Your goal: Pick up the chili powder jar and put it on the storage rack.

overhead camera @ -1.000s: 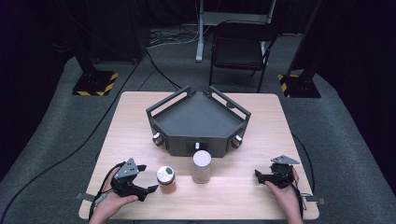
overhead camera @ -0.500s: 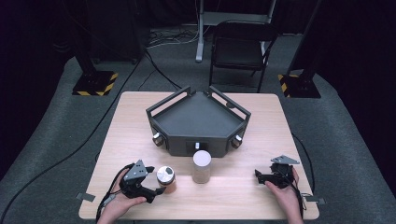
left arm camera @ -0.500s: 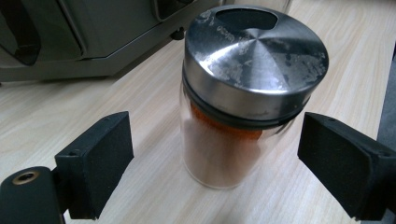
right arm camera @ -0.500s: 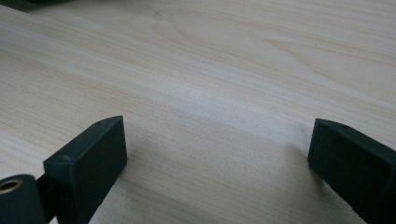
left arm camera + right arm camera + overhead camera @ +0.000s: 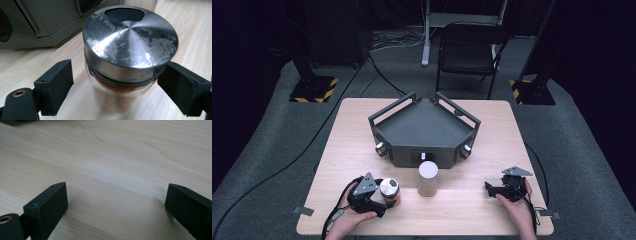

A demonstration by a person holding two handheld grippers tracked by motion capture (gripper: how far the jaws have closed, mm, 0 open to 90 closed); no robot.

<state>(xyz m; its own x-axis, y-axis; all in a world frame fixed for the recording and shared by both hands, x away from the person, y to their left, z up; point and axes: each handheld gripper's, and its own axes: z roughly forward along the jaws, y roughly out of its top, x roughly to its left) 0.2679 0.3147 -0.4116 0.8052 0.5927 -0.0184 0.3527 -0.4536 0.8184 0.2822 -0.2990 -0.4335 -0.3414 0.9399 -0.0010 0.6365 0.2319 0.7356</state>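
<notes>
A glass shaker jar [image 5: 389,187] with a brushed metal lid [image 5: 130,42] and reddish contents stands on the wooden table [image 5: 462,215] near the front left. My left gripper [image 5: 388,196] has this jar between its jaws. They have just been closing around it. In the left gripper view [image 5: 117,90] the left pad [image 5: 56,87] still stands a little off the glass, and the right pad [image 5: 182,87] is at the lid's rim. My right gripper [image 5: 489,189] rests at the front right, open [image 5: 117,200] over bare wood.
A second jar with a pale lid [image 5: 428,178] stands just right of the shaker jar. Behind both sits a dark three-sided tray [image 5: 424,130] with knobs on its front. A black chair [image 5: 469,55] stands beyond the table.
My left gripper has slid to the right toward the shaker jar, which now stands between its jaws. The right gripper has not moved.
</notes>
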